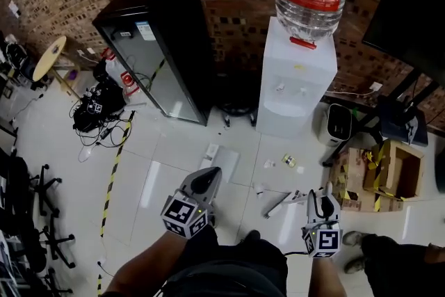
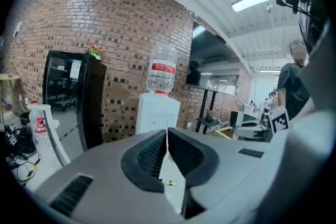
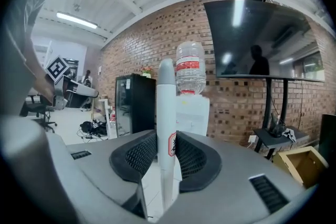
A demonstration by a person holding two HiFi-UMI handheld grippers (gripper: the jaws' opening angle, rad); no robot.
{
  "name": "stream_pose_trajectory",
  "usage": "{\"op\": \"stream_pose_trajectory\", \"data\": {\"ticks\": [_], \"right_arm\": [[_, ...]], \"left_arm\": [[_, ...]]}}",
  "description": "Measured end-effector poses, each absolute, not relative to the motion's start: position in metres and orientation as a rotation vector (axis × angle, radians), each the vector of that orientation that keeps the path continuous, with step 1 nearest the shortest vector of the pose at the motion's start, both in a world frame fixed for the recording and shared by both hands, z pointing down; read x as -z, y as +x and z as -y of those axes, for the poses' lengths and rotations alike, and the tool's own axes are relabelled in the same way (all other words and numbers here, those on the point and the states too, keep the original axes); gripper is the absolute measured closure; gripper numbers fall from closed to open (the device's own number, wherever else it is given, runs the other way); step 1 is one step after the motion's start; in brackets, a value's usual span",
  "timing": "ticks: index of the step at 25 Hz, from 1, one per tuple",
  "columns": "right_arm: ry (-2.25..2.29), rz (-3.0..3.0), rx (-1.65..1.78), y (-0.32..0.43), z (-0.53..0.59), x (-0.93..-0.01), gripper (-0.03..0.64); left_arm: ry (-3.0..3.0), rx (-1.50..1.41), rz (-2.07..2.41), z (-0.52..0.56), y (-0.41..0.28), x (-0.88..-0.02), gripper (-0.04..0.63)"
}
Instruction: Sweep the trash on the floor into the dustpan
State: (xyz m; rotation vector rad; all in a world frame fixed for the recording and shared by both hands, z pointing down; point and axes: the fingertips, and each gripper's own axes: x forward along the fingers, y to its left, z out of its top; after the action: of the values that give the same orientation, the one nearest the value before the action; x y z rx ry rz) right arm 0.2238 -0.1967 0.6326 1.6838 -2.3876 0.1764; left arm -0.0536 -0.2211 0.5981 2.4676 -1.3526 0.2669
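Note:
My right gripper is shut on a white broom handle with a red-edged label, which stands upright between the pads. In the head view its white lower part slants down to the floor left of the gripper. My left gripper points ahead with its jaws shut and nothing showing between them. On the tiles ahead lie small scraps of trash: a yellowish piece, a white scrap and another. A pale flat rectangle lies beyond the left gripper; I cannot tell what it is.
A white water dispenser and a black fridge stand against the brick wall. Cardboard boxes and a stand's legs crowd the right. Cables and yellow-black floor tape lie at left. A person stands at right.

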Motion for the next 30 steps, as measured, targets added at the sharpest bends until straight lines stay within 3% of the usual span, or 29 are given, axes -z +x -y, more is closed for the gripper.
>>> {"op": "stream_pose_trajectory", "data": {"ticks": [30], "right_arm": [[1.478, 2.407, -0.127, -0.071, 0.368, -0.672, 0.497]], "left_arm": [[2.469, -0.339, 1.13, 0.332, -0.248, -0.641, 0.578]]}}
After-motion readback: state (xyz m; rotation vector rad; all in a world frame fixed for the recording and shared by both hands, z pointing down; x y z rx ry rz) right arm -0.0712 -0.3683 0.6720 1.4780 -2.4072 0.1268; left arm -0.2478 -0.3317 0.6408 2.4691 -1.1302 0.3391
